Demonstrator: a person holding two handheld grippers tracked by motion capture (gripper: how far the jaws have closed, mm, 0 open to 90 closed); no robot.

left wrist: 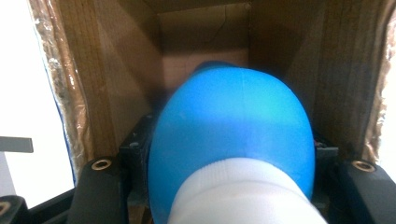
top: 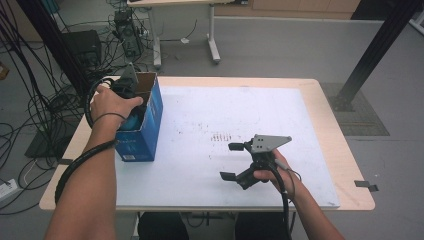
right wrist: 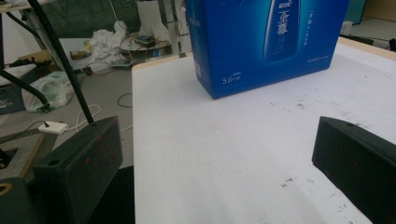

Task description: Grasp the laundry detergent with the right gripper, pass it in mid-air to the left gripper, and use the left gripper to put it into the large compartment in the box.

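The blue bottle [left wrist: 231, 135] with its white cap [left wrist: 243, 193] sits between the jaws of our left gripper [left wrist: 231, 158], which is clenched on it from both sides and reaches down into the open top of the blue carton [top: 142, 127]; around the bottle we see the carton's brown cardboard inner walls. In the high view our left hand [top: 112, 102] is at the carton's mouth, and a patch of the blue bottle shows just under it. The carton stands upright at the left edge of the desk [top: 330, 145], on the white sheet [top: 225, 115] that covers most of the top. Our right gripper [top: 232, 161] hangs over the near middle of the desk, well apart from the carton, its jaws spread wide with nothing between them. Its own camera looks across the white sheet at the carton's printed blue side [right wrist: 266, 44].
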